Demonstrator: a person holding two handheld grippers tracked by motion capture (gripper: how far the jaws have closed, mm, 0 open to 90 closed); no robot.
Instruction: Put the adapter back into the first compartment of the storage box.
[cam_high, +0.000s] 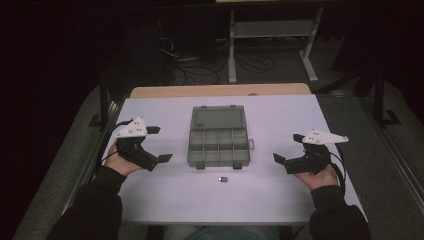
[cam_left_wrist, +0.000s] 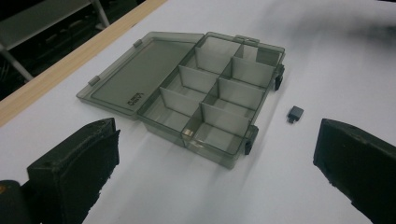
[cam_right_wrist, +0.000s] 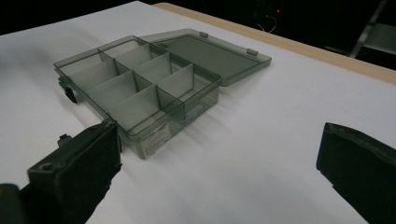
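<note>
**Both grippers wide open, box between them**

Here is the table (cam_high: 165, 200), white-topped, and in the middle of it sits the box (cam_high: 218, 146), smoky clear plastic with its lid (cam_high: 218, 119) thrown right back and lying flat on the far side. The tray is split by dividers into a grid of compartments, and from the left gripper view one small pale piece (cam_left_wrist: 189, 133) shows in a near compartment; what it is I cannot tell.

Left gripper (cam_high: 156, 144) sits to the left of the box, held in the person's left hand (cam_high: 117, 162), jaws spread wide with nothing between them. In its own view the two black jaws stand far apart at the bottom corners, with the box well ahead of them.

Right gripper (cam_high: 289, 149), over on the other side, is in the right hand (cam_high: 315, 177), also released, jaws gaping and holding nothing. Its view looks across the box's short end, where a label shows on the wall.

And there is the small dark part (cam_high: 223, 179), lying on the bare table just in front of the box, near its front latches, apart from both grippers. In the left gripper view the part (cam_left_wrist: 295, 113) lies just beside the box's latch side, not touching it.
</note>
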